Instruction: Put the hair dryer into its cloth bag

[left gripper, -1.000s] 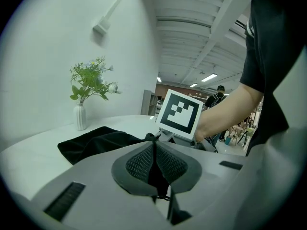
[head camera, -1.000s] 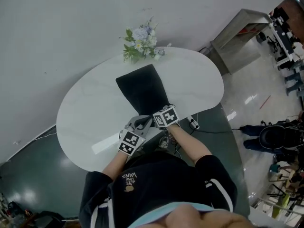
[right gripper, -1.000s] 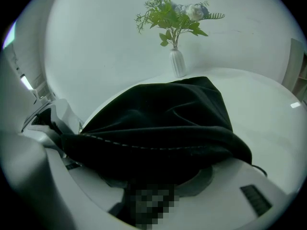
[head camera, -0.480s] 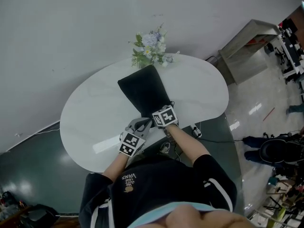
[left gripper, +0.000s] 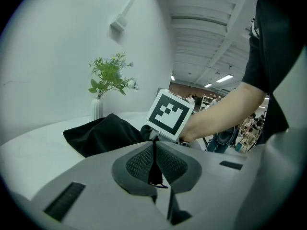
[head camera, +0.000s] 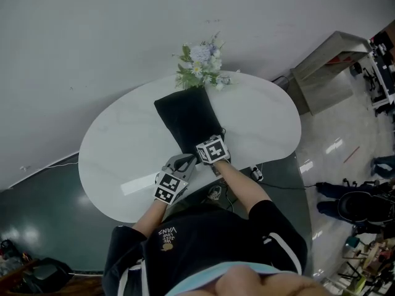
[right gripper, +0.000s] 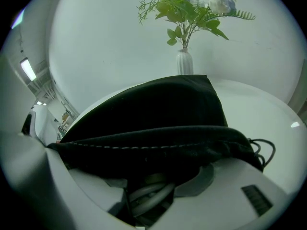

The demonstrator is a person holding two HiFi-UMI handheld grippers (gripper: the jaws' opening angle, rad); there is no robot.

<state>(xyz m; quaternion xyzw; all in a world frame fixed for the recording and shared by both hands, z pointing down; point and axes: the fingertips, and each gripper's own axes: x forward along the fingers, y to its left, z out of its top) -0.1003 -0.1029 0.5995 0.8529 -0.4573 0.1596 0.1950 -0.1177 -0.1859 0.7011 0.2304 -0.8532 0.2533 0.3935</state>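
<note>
Now atop the right tool: mouth of cloth bag.

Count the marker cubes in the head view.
2: one cube on the left gripper, near the table edge; another cube on the right gripper, at the black bag. None hidden.

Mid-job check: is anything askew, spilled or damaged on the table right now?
Nothing stands out. The cloth bag lies on the table with its mouth at the near edge. The flower vase stands upright at the far edge. No spill or tear shows. The drawstring loops loosely beside the mouth.
</note>
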